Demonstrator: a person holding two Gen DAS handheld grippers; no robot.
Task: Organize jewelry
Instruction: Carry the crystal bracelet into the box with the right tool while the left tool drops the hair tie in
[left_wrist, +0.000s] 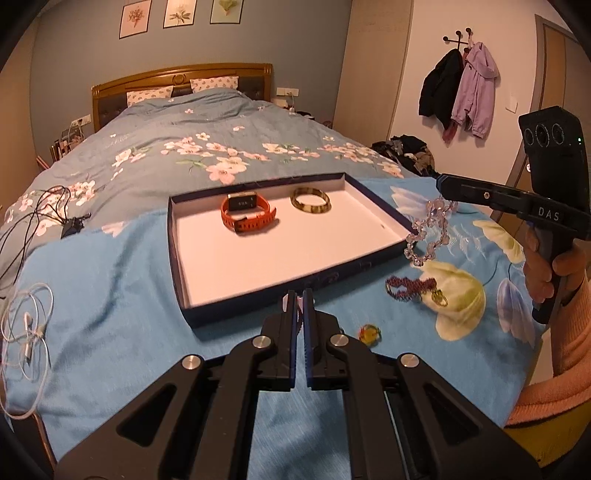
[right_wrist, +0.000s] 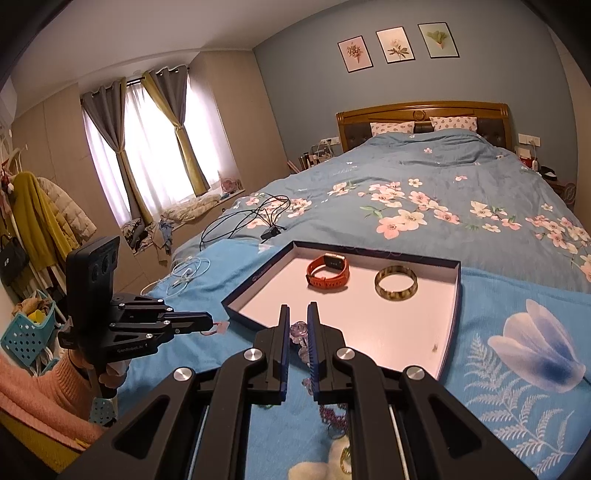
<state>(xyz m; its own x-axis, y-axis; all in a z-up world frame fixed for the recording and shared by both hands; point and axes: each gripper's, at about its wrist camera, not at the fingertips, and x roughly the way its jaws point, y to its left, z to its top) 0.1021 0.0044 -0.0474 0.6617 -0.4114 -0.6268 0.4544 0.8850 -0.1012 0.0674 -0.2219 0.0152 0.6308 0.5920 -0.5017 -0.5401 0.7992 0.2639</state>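
Note:
A dark blue tray (left_wrist: 176, 258) with a white floor lies on the bed. An orange watch (left_wrist: 248, 216) and a mottled bangle (left_wrist: 310, 201) rest inside it. My left gripper (left_wrist: 300, 297) is shut just in front of the tray's near rim. In the right wrist view a small pink piece (right_wrist: 222, 327) sticks out of the left gripper (right_wrist: 211, 320). My right gripper (left_wrist: 441, 184) is shut on a clear bead bracelet (left_wrist: 430, 232), which dangles over the tray's right corner. Its beads (right_wrist: 299, 332) show between the right gripper's (right_wrist: 297, 314) fingers.
A maroon beaded bracelet (left_wrist: 410, 288), a small gold item (left_wrist: 439, 297) and a yellow-orange trinket (left_wrist: 369, 334) lie on the blue cover right of the tray. Black cables (left_wrist: 48, 210) and white earphones (left_wrist: 26, 325) lie at the left. A hand in a pink sleeve (left_wrist: 569, 332) holds the right gripper.

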